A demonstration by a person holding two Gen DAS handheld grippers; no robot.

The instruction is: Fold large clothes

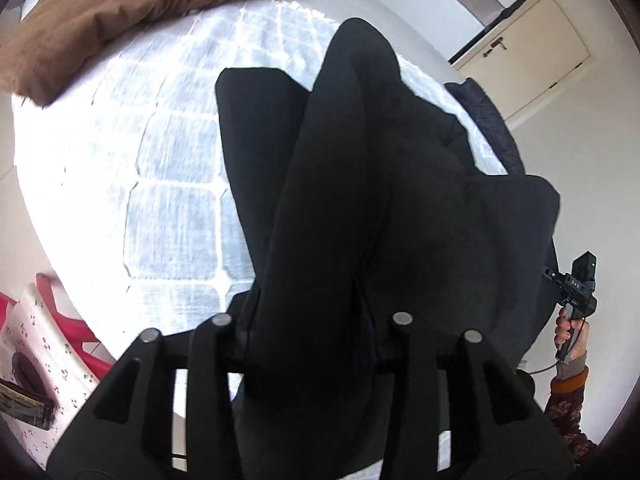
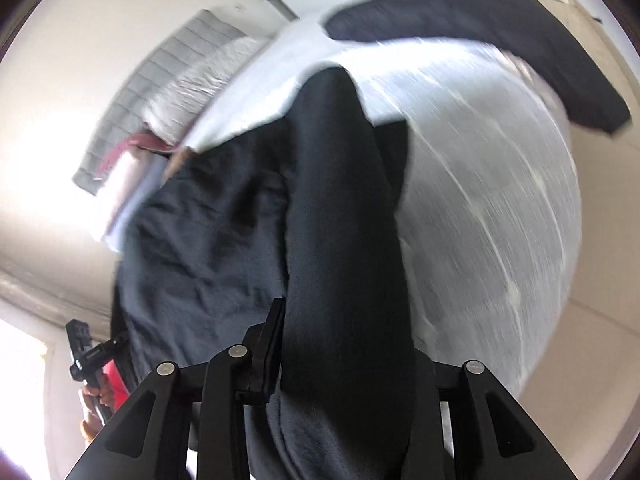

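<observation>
Both grippers are clamped on the black garment: the left gripper and right gripper each pinch a bunched edge. It hangs lifted above the white quilted bed, long axis running away from both grippers toward the bed's far side. Neither hand looks nearer, so the fold probably turns on carrying both held edges together over the bed.

Both the left gripper and right gripper have fingers clamped together, raised side by side.
</observation>
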